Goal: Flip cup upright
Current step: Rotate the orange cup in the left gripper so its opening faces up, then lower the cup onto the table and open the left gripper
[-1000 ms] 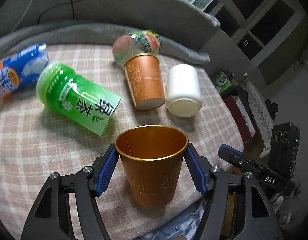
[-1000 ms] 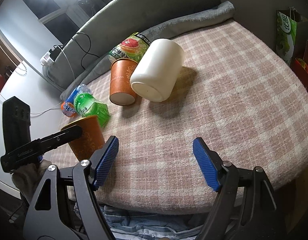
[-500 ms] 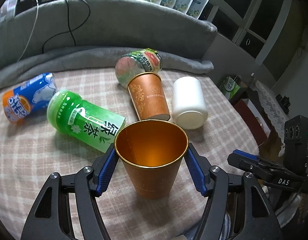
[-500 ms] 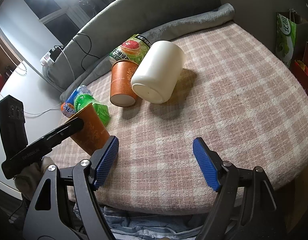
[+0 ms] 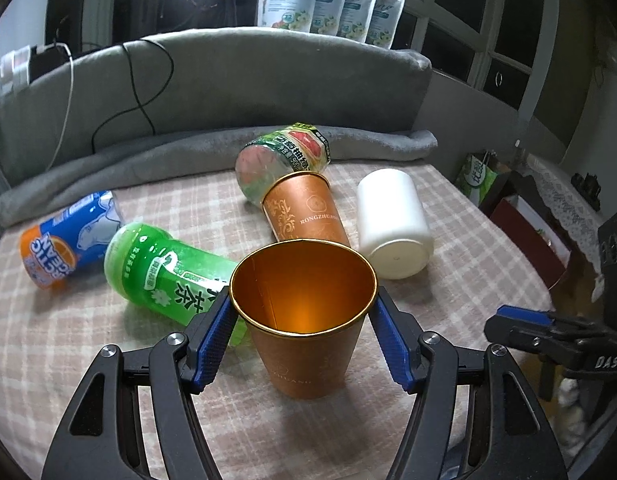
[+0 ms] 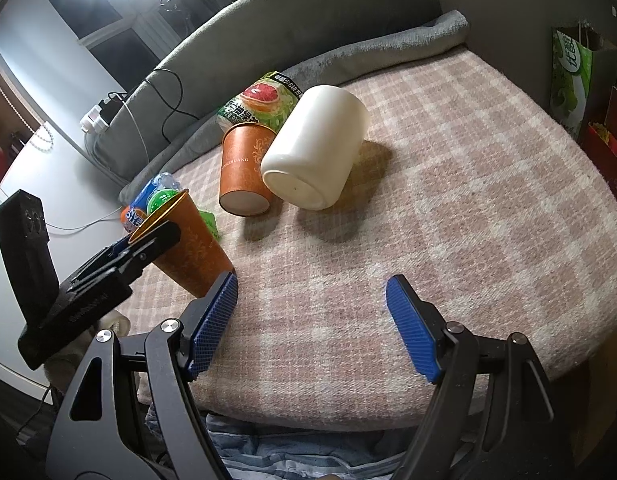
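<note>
My left gripper (image 5: 302, 336) is shut on an orange cup with a gold rim (image 5: 308, 344), mouth up, its base at the checked cloth; the cup leans a little in the right wrist view (image 6: 188, 252). A second orange cup (image 5: 304, 212) lies on its side behind it, as does a white cup (image 5: 392, 224). My right gripper (image 6: 310, 328) is open and empty over the cloth near the table's front edge, to the right of the held cup. The left gripper shows in the right wrist view (image 6: 108, 264).
A green tea bottle (image 5: 168, 276), a blue and orange bottle (image 5: 64, 240) and a grapefruit-label bottle (image 5: 284, 160) lie on the table (image 6: 468, 220). A grey blanket (image 5: 228, 148) rims the back. The table edge runs along the right and front.
My left gripper has tilted up and moved toward the table middle with the orange cup; the cup now leans more. The right gripper has stayed still and open.
</note>
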Available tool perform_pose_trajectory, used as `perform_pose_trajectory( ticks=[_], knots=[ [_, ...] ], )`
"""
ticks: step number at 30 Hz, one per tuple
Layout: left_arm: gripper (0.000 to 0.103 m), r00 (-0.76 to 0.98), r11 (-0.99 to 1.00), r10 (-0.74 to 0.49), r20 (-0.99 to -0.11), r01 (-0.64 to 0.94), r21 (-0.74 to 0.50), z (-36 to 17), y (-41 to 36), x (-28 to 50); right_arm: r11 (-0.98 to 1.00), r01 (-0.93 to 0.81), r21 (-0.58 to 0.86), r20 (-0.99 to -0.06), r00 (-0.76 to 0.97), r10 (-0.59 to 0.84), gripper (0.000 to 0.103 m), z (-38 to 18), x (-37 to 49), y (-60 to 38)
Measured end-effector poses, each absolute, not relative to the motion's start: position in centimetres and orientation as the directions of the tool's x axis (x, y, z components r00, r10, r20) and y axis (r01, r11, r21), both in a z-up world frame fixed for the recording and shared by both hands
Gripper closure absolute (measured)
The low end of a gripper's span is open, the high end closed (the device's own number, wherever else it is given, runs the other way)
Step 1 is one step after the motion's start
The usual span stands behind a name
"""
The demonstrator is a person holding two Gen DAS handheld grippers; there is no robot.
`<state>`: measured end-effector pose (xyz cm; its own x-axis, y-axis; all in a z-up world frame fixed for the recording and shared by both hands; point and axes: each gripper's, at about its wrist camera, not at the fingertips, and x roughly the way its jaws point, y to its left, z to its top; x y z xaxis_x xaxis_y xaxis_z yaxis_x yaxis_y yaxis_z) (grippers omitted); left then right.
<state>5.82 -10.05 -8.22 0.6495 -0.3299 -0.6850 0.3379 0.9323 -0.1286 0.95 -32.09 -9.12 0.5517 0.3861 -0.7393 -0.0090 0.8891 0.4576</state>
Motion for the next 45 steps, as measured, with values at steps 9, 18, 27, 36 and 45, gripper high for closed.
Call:
perform_pose_trajectory(
  ticks=[9, 18, 27, 36, 45],
  knots=[
    [0.037, 0.651, 0.93, -0.327, -0.685, 0.349, -0.112, -8.4, -10.0, 5.1, 0.889, -0.015, 0.457, -0.737, 0.553, 0.388, 0.024, -9.0, 0.9, -31.9],
    [0.037, 0.627, 0.924, -0.345, -0.699, 0.359, -0.134, -8.5, -9.9, 4.8, 0.892, -0.021, 0.451, -0.734, 0.56, 0.384, 0.024, -8.6, 0.8, -31.6],
    [0.037, 0.584, 0.912, -0.38, -0.717, 0.367, -0.185, -8.5, -9.5, 4.6, 0.897, -0.031, 0.44, -0.731, 0.568, 0.378, 0.024, -8.0, 0.7, -31.2],
    [0.036, 0.56, 0.904, -0.399, -0.726, 0.371, -0.211, -8.5, -9.0, 4.0, 0.902, -0.046, 0.429, -0.729, 0.573, 0.375, 0.024, -7.5, 0.7, -30.7],
    [0.026, 0.566, 0.905, -0.4, -0.721, 0.368, -0.212, -8.0, -8.4, 3.4, 0.908, -0.064, 0.414, -0.719, 0.589, 0.369, 0.024, -7.0, 0.5, -30.3]
  ],
)
